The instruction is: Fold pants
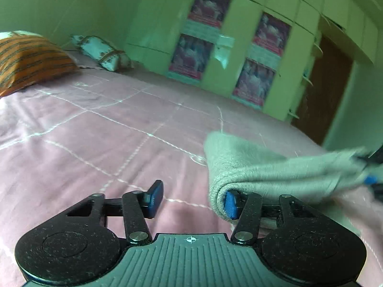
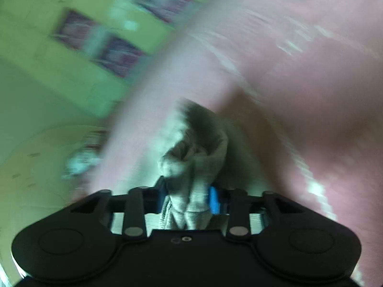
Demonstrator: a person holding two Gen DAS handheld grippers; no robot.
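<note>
The soft, limp grey pants (image 1: 263,167) hang folded above the pink bed (image 1: 95,131) at 3 o'clock, bunched between the right gripper (image 2: 188,197) jaws, while the left gripper (image 1: 191,202), jaws apart, should pinch the rolled fold

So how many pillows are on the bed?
2. An orange striped pillow at the far left, and a white patterned bolster beside it near the green wall. More could be hidden out of view.
</note>
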